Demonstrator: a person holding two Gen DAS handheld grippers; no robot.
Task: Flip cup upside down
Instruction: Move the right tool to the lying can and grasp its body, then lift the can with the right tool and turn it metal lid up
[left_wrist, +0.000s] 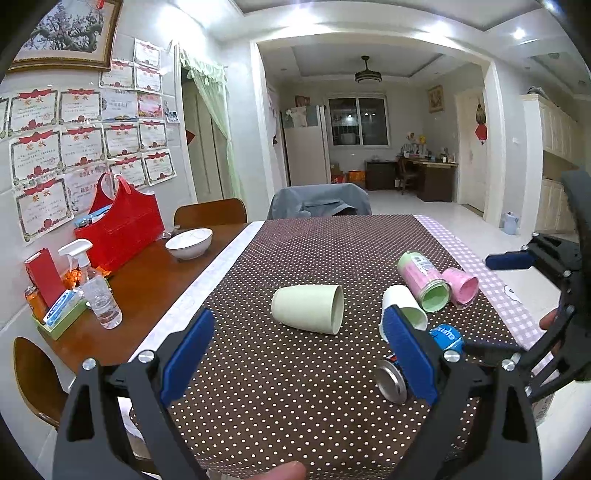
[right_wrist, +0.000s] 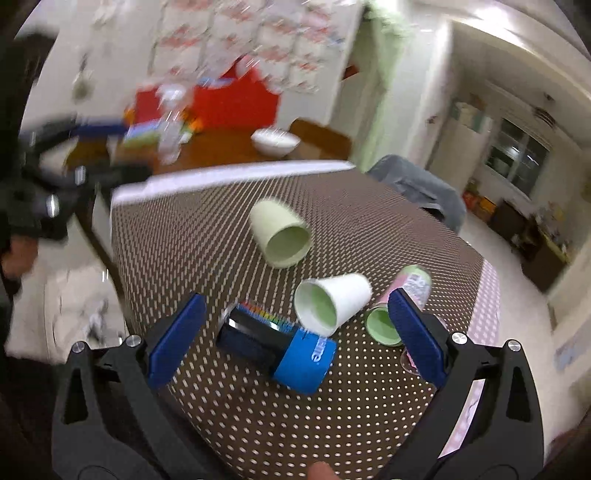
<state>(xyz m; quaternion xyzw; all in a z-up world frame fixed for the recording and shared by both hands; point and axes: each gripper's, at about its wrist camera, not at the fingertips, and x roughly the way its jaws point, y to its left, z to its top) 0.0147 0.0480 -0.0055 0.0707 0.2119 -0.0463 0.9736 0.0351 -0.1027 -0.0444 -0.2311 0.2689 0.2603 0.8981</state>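
A pale green cup (left_wrist: 308, 308) lies on its side on the dotted brown tablecloth (left_wrist: 295, 387), mouth to the right; it also shows in the right wrist view (right_wrist: 282, 232). A white cup (left_wrist: 404, 308) with green inside lies on its side too (right_wrist: 332, 304). A pink and green cup (left_wrist: 424, 280) and a pink cup (left_wrist: 461, 287) lie beside it. My left gripper (left_wrist: 299, 354) is open and empty, above the cloth just short of the green cup. My right gripper (right_wrist: 295, 332) is open and empty above a blue and black can (right_wrist: 280, 349).
A can (left_wrist: 395, 380) lies near my left gripper's right finger. A white bowl (left_wrist: 189, 242), red bag (left_wrist: 122, 225), spray bottle (left_wrist: 94, 286) and boxes stand on the wooden table at left. Chairs stand at the far edge and left. The right wrist view is blurred.
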